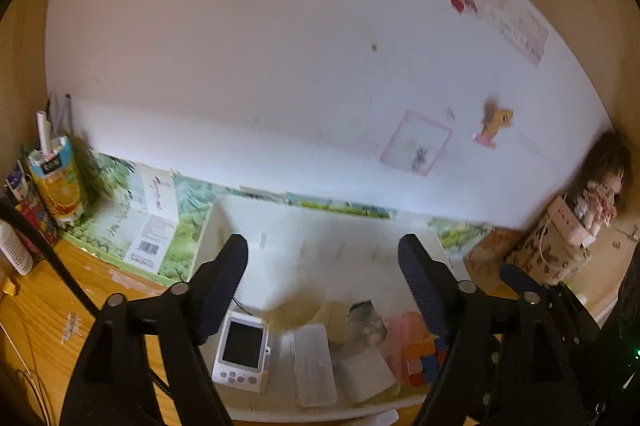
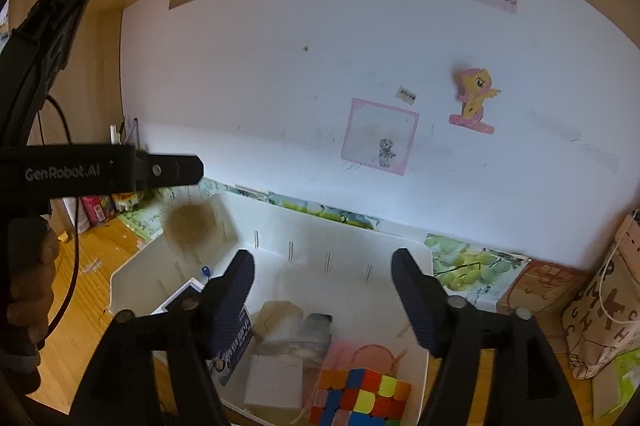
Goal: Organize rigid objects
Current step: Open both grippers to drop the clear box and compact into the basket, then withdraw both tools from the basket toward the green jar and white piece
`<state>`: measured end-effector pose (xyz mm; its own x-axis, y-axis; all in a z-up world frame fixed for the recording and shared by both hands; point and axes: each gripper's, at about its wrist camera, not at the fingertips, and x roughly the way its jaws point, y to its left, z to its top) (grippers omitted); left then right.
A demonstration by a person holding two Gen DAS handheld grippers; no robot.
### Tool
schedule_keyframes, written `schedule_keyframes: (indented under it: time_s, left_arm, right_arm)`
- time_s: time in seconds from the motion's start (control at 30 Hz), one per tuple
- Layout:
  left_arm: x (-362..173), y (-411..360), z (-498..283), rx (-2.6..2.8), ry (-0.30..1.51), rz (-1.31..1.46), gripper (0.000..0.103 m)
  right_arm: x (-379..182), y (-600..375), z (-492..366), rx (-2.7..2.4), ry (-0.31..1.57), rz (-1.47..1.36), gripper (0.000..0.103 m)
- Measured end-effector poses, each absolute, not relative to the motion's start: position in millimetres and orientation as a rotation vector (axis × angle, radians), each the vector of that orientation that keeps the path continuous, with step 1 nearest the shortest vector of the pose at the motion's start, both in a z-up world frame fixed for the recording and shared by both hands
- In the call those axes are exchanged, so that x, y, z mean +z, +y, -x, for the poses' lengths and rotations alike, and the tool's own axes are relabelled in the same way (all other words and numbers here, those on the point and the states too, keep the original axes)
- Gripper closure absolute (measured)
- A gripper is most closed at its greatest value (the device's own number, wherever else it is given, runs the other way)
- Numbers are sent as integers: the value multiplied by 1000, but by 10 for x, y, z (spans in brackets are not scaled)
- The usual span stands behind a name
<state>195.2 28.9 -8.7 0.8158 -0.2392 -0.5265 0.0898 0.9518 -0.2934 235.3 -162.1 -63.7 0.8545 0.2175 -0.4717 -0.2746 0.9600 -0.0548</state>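
Rubik's cube (image 2: 362,400) is seen in the white bin (image 2: 424,258), directly below the right gripper (image 2: 322,280); both grippers' jaws are held wide open, empty.

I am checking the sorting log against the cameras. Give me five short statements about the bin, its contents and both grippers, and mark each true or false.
1. The multicoloured puzzle cube lies inside the white plastic bin. True.
2. The right gripper is shut on the cube. False: its jaws stand open, holding nothing.
3. The left gripper is open and empty. True.
4. The small white handheld device with a dark screen sits on the wooden desk outside the bin. False: it lies in the bin.
5. A yellow pony sticker is on the white wall. True.
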Motion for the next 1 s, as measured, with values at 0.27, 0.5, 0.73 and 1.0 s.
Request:
schedule_keyframes:
  time_s: [0.27,0.5,0.73,1.0]
  left_arm:
    - [109,321,-1769,-146,540,236,21]
    - [360,370,-1467,-139,468,238,18]
    - [586,390,-1075,-155,391,214,11]
    - [631,413,-760,-152,385,196,11]
  right_arm:
    - [-509,-1665,-2246,238,466,124,23]
    - [-273,-1666,-1981,235,400,132,22]
    - [-53,-1658,-1632,214,332,122,21]
    - [94,-1677,-1270,198,293,105,21]
